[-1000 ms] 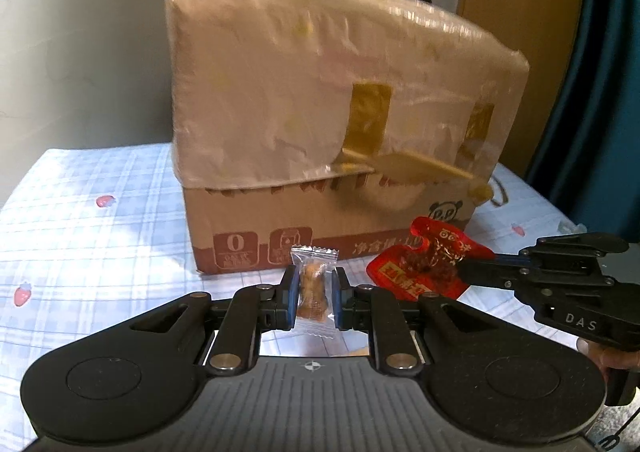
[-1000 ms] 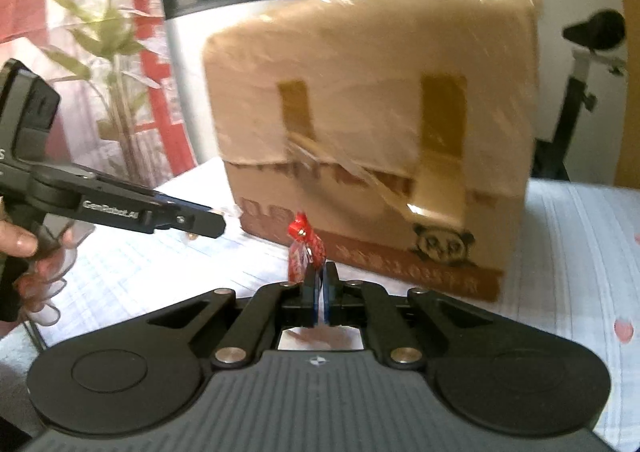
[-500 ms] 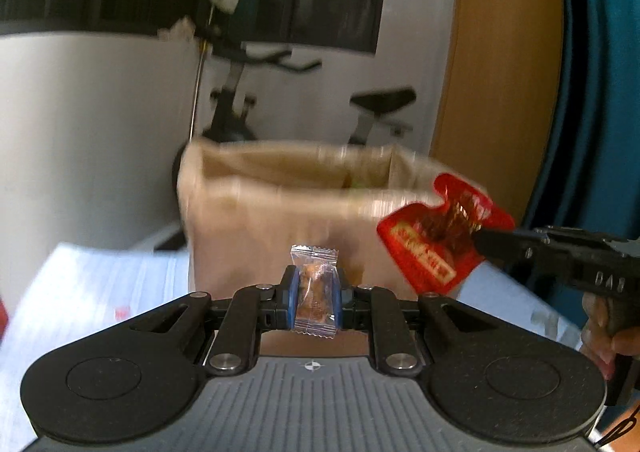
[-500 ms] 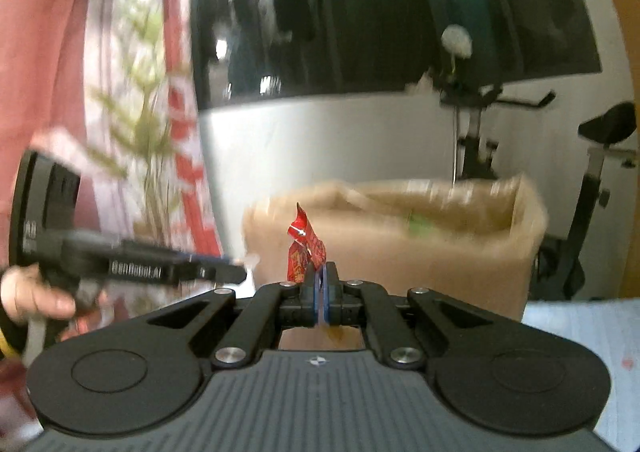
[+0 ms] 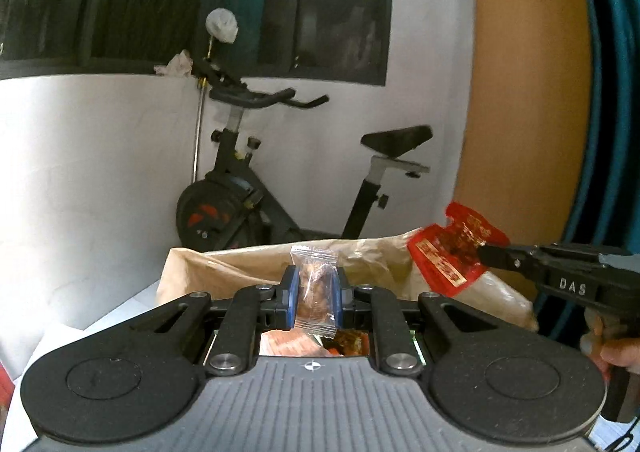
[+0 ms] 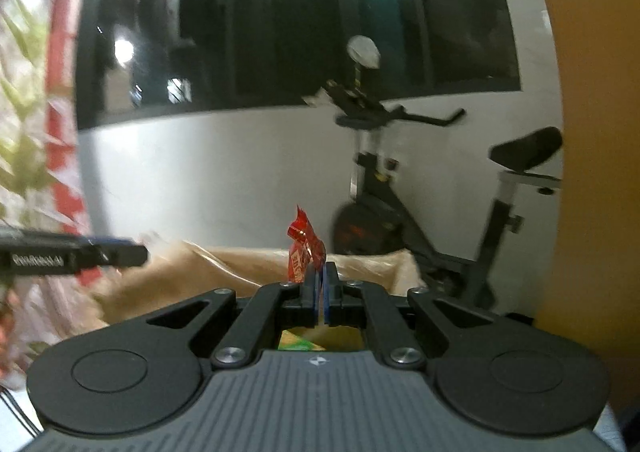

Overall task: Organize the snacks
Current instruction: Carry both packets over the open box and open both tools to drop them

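Holding two snacks above the open box

Looking along the left gripper (image 5: 316, 298), the blue pads are closed on a clear packet (image 5: 315, 302) with a brown snack inside. The packet stands upright between the fingers, its crimped top above them. Just behind and below is the box (image 5: 224, 272) — brown, lined with wrinkled plastic, its top open. Through the gap under the fingers some wrappers inside the box can be seen, orange and dark. At the right side the right gripper (image 5: 486, 252) comes in, pinching a red packet (image 5: 448, 252) by its edge; the packet hangs tilted over the right part of the box. A hand (image 5: 612, 348) holds this gripper's handle at the frame edge. Behind stand a white wall, a dark window and an exercise bike (image 5: 280, 192).

From the right wrist, the right gripper (image 6: 321, 292) has its pads almost together, and the red packet (image 6: 305, 248) sticks up from them, seen edge-on. The box (image 6: 248, 264) lies just beyond the fingers, somewhat blurred — something green shows in the gap below. The left gripper (image 6: 138, 252) enters from the left, over the box's left side. The bike (image 6: 400, 212) stands behind.
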Demonstrator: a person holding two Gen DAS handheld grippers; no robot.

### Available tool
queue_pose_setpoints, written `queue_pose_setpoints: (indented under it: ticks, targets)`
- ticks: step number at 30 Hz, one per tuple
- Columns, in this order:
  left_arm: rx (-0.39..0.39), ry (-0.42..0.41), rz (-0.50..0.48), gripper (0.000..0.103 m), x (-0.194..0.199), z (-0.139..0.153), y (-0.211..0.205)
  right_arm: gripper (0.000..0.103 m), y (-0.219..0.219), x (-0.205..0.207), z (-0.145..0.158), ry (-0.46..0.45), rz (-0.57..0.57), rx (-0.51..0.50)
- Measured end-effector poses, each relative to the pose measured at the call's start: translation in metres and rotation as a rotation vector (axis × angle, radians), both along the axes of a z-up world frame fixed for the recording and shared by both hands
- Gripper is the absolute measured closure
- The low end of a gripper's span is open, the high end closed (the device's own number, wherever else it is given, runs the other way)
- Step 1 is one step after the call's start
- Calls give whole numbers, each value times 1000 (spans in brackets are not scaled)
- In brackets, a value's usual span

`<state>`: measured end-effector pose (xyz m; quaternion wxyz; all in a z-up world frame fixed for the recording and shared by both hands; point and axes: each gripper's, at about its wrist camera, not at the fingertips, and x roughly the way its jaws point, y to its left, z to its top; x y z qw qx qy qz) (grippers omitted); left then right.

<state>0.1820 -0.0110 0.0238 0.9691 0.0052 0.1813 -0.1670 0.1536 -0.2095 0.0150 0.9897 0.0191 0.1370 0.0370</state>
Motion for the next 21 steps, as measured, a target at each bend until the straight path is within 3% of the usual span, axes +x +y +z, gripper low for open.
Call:
queue_pose_setpoints:
  ticks: [7, 9, 10, 15, 21]
  targets:
    - [24, 51, 43, 81, 7, -11, 4, 99, -3, 7, -24, 93, -31, -59]
    - [32, 55, 43, 58, 5, -12, 7, 89, -6, 2, -26, 93, -42, -37]
    - [35, 53, 42, 55, 3, -12, 10, 86, -9, -1, -26, 86, -39, -19]
    - [31, 57, 38, 47, -8, -9, 20, 67, -9, -16, -21, 54, -6, 9]
    - [7, 40, 20, 41, -29, -3, 27, 62, 4, -44, -19, 10, 45, 18]
